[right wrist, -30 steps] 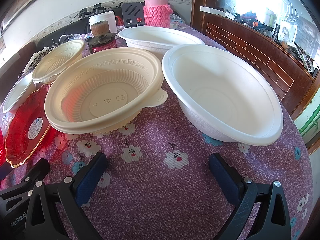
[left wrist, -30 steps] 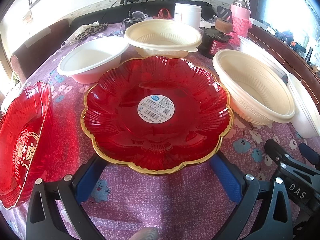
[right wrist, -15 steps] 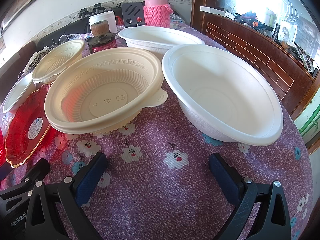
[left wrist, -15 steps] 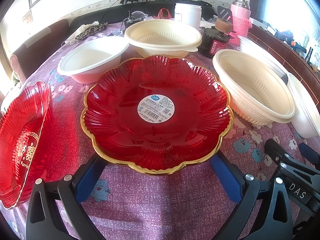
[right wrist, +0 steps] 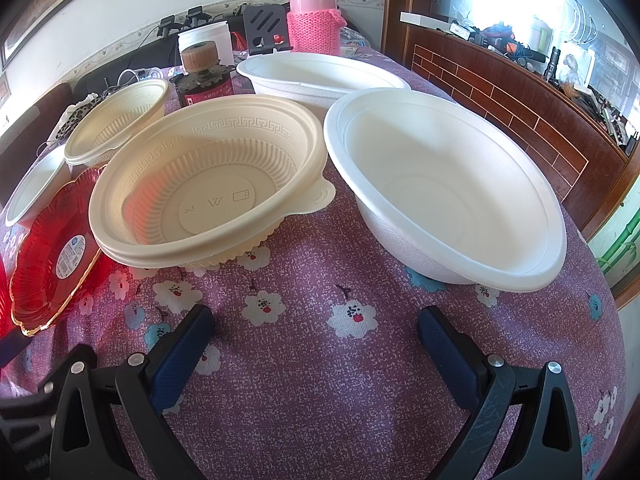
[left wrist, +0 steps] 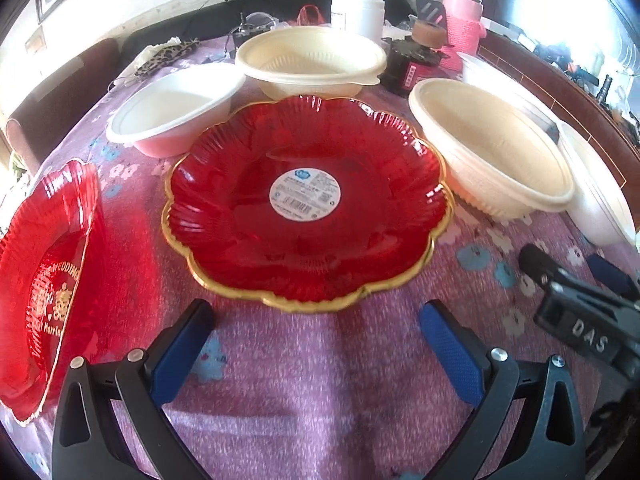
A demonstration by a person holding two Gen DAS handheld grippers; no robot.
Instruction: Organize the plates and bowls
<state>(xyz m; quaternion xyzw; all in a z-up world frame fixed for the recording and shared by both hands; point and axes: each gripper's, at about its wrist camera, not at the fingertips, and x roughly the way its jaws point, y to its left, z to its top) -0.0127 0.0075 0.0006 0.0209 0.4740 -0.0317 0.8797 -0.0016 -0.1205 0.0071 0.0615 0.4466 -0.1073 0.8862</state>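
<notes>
Your left tool (left wrist: 316, 336) gapes wide and empty, its tips just short of the red plate (left wrist: 306, 204) lying flat on the desk (left wrist: 320, 400) straight ahead. Your right tool (right wrist: 316, 340), equally wide and empty, faces the cream bowl (right wrist: 208, 184) beside that plate, farther off.

Glossy ribbed red plate (left wrist: 308, 204), probably plastic; matt white bowl (right wrist: 440, 184).
</notes>
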